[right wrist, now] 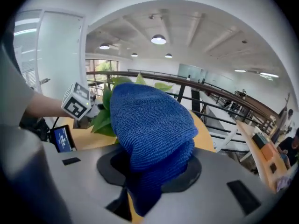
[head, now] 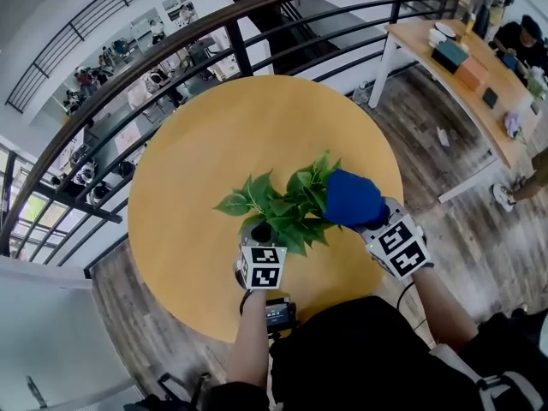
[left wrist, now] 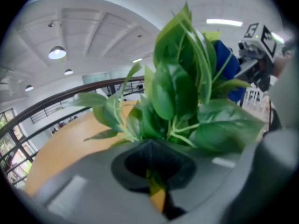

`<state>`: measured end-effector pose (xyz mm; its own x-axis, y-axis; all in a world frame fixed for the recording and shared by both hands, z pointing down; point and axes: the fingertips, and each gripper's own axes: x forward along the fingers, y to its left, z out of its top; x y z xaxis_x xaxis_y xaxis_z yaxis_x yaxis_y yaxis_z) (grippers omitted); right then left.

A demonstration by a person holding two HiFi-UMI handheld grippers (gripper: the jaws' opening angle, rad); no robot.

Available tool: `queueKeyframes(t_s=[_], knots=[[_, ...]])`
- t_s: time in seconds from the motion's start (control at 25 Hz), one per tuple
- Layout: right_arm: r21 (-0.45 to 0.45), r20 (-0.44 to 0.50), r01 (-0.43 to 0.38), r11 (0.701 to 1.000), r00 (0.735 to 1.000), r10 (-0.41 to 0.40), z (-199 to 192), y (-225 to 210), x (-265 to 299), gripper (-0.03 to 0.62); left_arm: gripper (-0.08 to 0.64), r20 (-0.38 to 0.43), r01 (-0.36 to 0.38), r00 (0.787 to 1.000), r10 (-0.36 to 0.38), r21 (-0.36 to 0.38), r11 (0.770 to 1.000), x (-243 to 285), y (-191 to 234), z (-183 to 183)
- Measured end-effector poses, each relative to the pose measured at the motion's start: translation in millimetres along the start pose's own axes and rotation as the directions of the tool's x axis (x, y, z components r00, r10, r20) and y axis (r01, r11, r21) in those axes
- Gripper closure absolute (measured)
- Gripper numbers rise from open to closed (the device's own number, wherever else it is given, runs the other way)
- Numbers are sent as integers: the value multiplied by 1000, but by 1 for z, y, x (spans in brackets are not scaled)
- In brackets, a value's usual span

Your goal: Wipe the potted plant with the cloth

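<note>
The left hand-held gripper [left wrist: 155, 188] is pinching the potted plant [head: 287, 208] at its base while the right hand-held gripper [right wrist: 140, 190], clamping the cloth [right wrist: 149, 125] against the plant's right side, is probably risking snapped leaves or a tip-over.

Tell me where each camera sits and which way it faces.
Head view: on the person's head, looking steeply down at table, potted plant, cloth; forearms, left hand-held gripper and right hand-held gripper show.
Left gripper view: rides that gripper, looking along jaws shut on a stem, into the leaves.
Right gripper view: rides that gripper, facing the cloth its jaws clamp.
Shared: each gripper view shows the other's marker cube.
</note>
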<state>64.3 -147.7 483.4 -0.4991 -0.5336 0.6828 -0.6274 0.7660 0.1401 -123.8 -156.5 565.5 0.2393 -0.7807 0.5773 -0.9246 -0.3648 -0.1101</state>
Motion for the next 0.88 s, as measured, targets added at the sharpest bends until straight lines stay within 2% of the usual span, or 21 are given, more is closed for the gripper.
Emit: queueKeyframes(t_s=[0.08,0.16,0.32,0.56,0.72,0.88], knots=[[-33,-107,-91,995,990,87,-27,21,16,457,560,0,0,1000,0,1,1000,0,0,0],[-35,-207,-166,985,966,156,-56,39,26,457,560,1,1,1000,-1,1,1000,0,0,0],[-4,-312,-245,969,921,232,-101,56,30,457,560,2,-1,1000,1,1,1000,0,0,1],[62,-358,-219,974,906,226,-126,51,27,457,560,5,-1,1000,1,0,1000,-1,1,0],[73,-373,-164,984,910,180,-139,34,24,457,560,4,2,1000,-2,0,1000,-1,-2,2],[122,-346,-110,986,927,146,-139,18,15,457,560,6,4,1000,-4,1,1000,-3,0,0]])
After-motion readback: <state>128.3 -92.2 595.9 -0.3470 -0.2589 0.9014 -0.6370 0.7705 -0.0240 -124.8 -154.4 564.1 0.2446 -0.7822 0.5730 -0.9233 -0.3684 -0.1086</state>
